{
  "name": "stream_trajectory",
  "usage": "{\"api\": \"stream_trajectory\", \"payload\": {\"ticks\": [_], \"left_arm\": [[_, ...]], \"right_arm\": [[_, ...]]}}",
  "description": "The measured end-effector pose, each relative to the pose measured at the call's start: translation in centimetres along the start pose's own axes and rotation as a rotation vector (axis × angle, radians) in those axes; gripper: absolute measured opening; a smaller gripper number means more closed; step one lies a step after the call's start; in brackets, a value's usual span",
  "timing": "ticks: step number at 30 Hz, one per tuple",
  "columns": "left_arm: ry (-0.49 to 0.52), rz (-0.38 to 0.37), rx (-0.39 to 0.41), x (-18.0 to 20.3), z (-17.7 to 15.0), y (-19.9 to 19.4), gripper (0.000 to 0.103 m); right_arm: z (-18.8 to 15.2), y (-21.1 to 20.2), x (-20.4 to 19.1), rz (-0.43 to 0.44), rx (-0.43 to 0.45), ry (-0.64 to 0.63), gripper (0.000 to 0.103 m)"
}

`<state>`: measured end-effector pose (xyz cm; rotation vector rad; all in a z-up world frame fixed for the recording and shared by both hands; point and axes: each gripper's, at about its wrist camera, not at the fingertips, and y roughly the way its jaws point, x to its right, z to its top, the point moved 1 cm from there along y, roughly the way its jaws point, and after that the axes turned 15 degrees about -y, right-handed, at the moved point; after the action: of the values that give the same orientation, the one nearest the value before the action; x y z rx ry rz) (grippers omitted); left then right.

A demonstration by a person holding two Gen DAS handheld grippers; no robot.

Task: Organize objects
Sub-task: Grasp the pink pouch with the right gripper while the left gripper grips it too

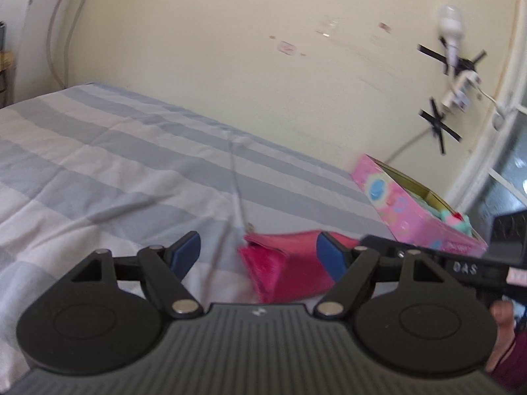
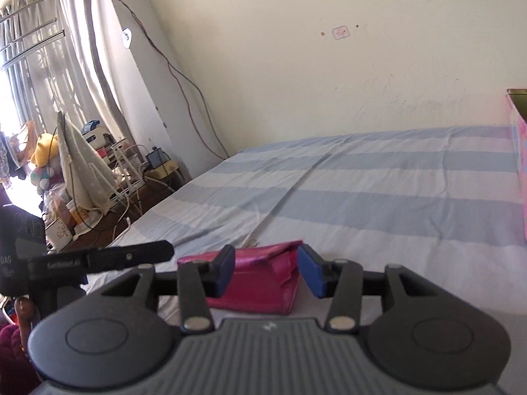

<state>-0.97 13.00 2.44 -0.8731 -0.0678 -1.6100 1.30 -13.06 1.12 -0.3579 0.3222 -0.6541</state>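
Note:
A pink wallet (image 1: 283, 270) lies on the striped bed sheet (image 1: 115, 171), near the front edge. A thin chain (image 1: 237, 194) runs from it up the bed. My left gripper (image 1: 260, 253) is open, with the wallet low between its blue pads. My right gripper (image 2: 266, 271) is open around the same wallet (image 2: 263, 279), one pad at each side. I cannot tell whether the pads touch it. An open pink box (image 1: 418, 204) with soft things inside stands on the bed to the right.
The bed meets a cream wall (image 1: 247, 49) at the back. The box's side shows at the right edge of the right wrist view (image 2: 518, 164). A cluttered floor with bags and a drying rack (image 2: 82, 177) lies left of the bed, below a curtained window.

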Motion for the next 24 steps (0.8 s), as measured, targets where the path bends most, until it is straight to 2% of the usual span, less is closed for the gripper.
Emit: {"api": "stream_trajectory", "payload": {"ticks": [5, 7, 10, 11, 12, 16, 19, 24], "left_arm": [[0.090, -0.012, -0.019, 1.4, -0.9, 1.0, 0.079], [0.119, -0.010, -0.036, 1.7, -1.2, 1.8, 0.071], [0.139, -0.011, -0.087, 1.7, -1.4, 3.4, 0.065], [0.139, -0.014, -0.108, 1.7, -1.5, 3.9, 0.055], [0.136, -0.030, -0.126, 1.7, -1.6, 4.2, 0.049], [0.164, -0.036, -0.071, 3.1, -1.1, 2.9, 0.049], [0.154, -0.066, -0.048, 4.5, 0.0, 2.5, 0.049], [0.257, -0.103, -0.021, 9.4, 0.7, 3.9, 0.049]], "right_arm": [[-0.1, 0.0, -0.4, 0.003, -0.013, -0.015, 0.045], [-0.2, 0.5, -0.4, -0.001, -0.030, -0.015, 0.045], [-0.6, 1.3, -0.3, 0.034, -0.045, 0.008, 0.048], [-0.7, 1.4, -0.4, 0.037, -0.051, 0.012, 0.043], [-0.7, 1.6, -0.5, 0.036, -0.065, 0.008, 0.039], [-0.4, 0.5, -0.8, 0.000, -0.035, -0.022, 0.024], [0.1, -0.9, -0.7, -0.021, 0.007, -0.019, 0.023], [0.9, -4.0, 0.9, -0.110, 0.088, -0.013, 0.023]]}}
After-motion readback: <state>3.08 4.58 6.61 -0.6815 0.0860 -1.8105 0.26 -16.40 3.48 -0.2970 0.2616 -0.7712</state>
